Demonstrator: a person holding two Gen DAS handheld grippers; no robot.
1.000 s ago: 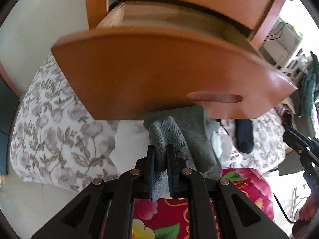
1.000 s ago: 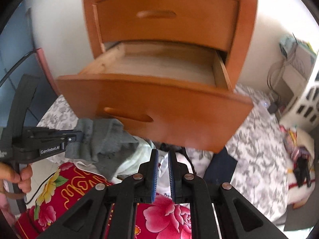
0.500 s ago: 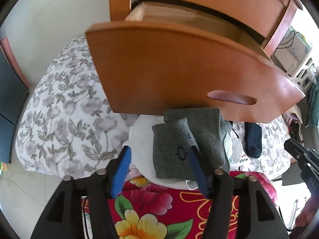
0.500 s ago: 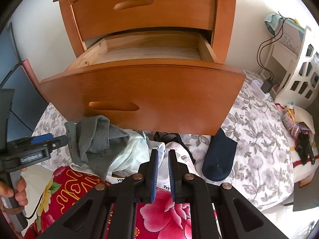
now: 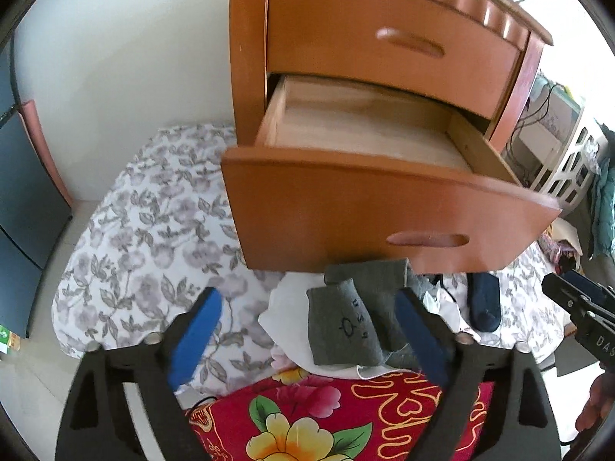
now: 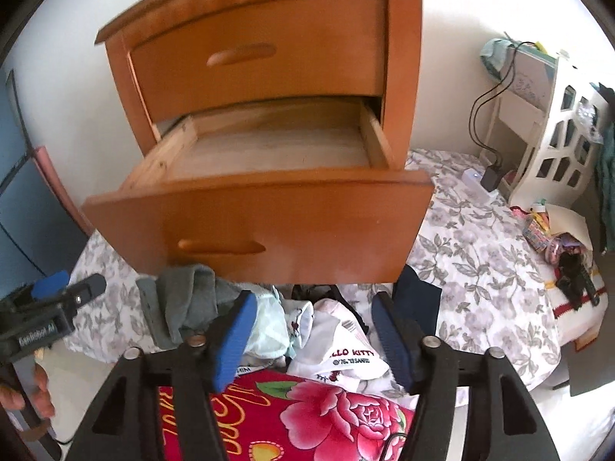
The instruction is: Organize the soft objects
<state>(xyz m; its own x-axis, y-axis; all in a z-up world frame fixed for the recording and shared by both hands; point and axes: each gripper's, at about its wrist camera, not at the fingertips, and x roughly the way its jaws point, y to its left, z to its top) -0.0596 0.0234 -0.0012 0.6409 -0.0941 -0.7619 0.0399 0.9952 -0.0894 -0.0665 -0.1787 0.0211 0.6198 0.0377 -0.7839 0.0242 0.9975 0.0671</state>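
Observation:
A grey sock (image 5: 346,322) lies on a pile of white clothes (image 5: 284,315), just below the open wooden drawer (image 5: 369,207). My left gripper (image 5: 307,330) is open and empty, with its blue pads on either side of the sock but above it. In the right wrist view the grey sock (image 6: 184,303) lies at the left of the pile. My right gripper (image 6: 311,330) is open and empty over a white Hello Kitty garment (image 6: 342,349). A dark blue sock (image 6: 417,299) lies to the right. The drawer's inside (image 6: 276,150) holds nothing.
The wooden nightstand (image 6: 269,57) has a shut upper drawer. A flowered grey-white sheet (image 5: 153,230) covers the surface. A red flowered cloth (image 6: 326,415) lies nearest. A white rack (image 6: 553,123) with cables stands at the right. My left gripper (image 6: 46,311) shows at the left edge.
My left gripper let go of the grey sock and opened wide; the sock now lies on the pile. My right gripper opened. Both pulled back, so more of the drawer shows.

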